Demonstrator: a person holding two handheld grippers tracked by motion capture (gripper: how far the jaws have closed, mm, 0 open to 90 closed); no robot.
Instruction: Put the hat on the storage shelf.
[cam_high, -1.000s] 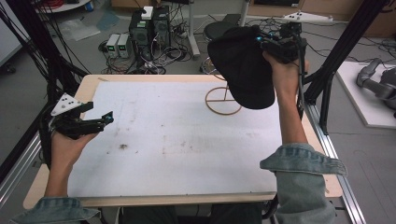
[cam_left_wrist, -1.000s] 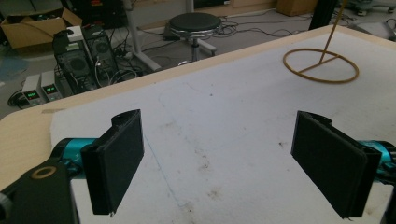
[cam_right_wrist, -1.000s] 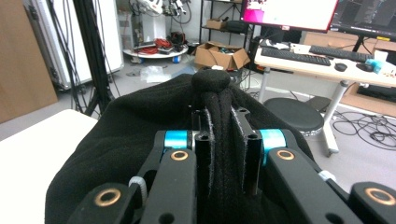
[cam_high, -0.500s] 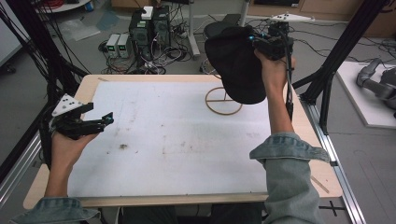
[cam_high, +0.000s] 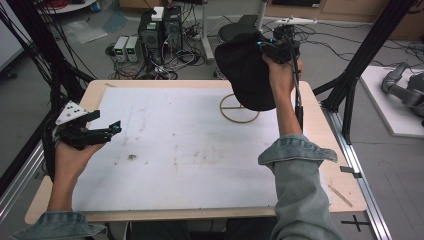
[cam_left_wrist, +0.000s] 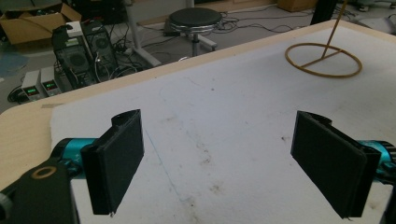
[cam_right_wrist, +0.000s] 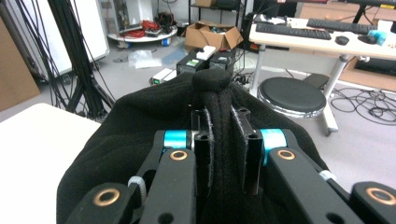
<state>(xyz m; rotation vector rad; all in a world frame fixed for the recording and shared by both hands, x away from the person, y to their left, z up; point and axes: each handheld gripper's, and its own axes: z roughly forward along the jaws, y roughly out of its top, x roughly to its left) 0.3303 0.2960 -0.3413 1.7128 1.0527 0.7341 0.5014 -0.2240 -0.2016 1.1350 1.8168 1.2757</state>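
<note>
One black hat (cam_right_wrist: 140, 140), pinched in a fold between the right gripper (cam_right_wrist: 227, 140) jaws, hanging below them over the one wire stand (cam_high: 240, 108). Left gripper (cam_left_wrist: 219, 158) jaws are wide open with nothing between, just the white surface (cam_left_wrist: 224, 121) past them.

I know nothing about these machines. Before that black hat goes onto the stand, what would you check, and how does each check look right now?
1. Right tongs clamped on the black hat: ok, fabric pinched between them.
2. Hat clear of the table: ok, it hangs above.
3. Wooden stand upright: ok by its ring base; its top is hidden behind the hat.
4. Hat centred over the stand's top: cannot tell.
5. Left tongs out of the way: ok, open and holding nothing, at the table's left edge.
</note>
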